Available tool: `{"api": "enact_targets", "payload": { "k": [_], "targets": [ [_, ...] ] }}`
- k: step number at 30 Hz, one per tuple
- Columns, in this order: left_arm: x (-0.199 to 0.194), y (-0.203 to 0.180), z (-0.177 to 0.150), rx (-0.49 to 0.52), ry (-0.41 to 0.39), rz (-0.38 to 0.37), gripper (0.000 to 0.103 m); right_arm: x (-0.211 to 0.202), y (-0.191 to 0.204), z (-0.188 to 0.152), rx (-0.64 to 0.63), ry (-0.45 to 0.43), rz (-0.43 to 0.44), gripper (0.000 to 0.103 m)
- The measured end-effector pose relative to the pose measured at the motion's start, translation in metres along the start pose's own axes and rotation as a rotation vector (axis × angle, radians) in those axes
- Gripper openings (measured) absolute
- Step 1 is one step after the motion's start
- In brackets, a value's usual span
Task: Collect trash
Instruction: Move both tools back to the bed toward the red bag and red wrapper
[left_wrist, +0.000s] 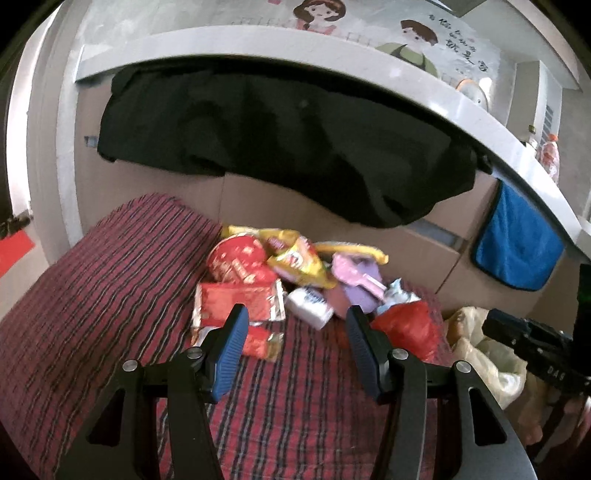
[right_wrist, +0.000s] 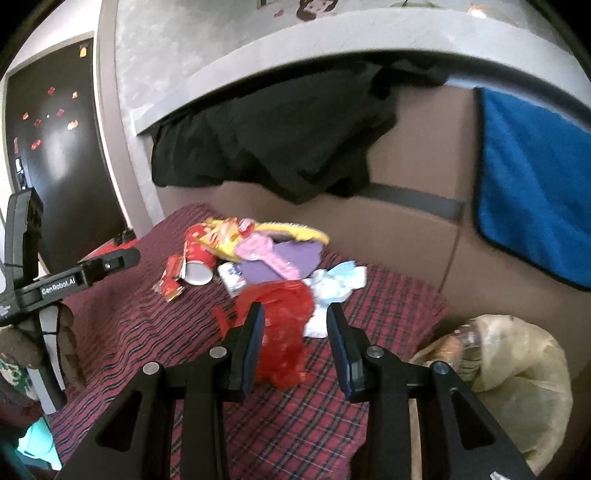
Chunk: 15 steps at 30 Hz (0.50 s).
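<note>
Trash pile (left_wrist: 291, 280) sits at the plaid cloth's (left_wrist: 110, 295) far edge. Your right gripper (right_wrist: 295, 325) is apart, red plastic bag (right_wrist: 284, 332) between its fingers, contact unclear. Your left gripper (left_wrist: 295, 325) is wide apart, empty, near the red wrapper (left_wrist: 236, 302). Trash bag (right_wrist: 517, 369) sits off the right edge.

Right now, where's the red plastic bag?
The red plastic bag lies on the plaid cloth at the pile's near edge, partly between the right gripper fingers, beside the white-blue wrapper.
</note>
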<state>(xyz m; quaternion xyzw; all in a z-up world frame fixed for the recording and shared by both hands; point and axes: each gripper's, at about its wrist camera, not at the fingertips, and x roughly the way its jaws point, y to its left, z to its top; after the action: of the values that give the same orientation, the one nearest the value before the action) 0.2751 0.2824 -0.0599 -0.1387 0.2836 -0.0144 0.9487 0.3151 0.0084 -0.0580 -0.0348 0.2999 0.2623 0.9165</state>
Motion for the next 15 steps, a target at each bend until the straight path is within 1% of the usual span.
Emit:
{"api": "enact_targets", "payload": {
  "k": [2, 7, 11, 15],
  "targets": [
    [0.003, 0.005, -0.003, -0.012, 0.01, 0.011, 0.055, 0.008, 0.002, -0.001, 0.003, 0.014, 0.01, 0.033],
    [0.013, 0.024, -0.009, -0.04, 0.035, 0.028, 0.055, 0.017, -0.003, -0.004, 0.017, 0.026, -0.018, 0.033],
    [0.022, 0.033, -0.006, -0.052, 0.045, 0.003, 0.055, 0.023, -0.007, -0.008, 0.033, 0.042, -0.016, 0.033],
    [0.038, 0.056, 0.002, -0.106, 0.067, -0.034, 0.055, 0.031, -0.006, -0.013, 0.032, 0.064, -0.007, 0.033]
  ]
}}
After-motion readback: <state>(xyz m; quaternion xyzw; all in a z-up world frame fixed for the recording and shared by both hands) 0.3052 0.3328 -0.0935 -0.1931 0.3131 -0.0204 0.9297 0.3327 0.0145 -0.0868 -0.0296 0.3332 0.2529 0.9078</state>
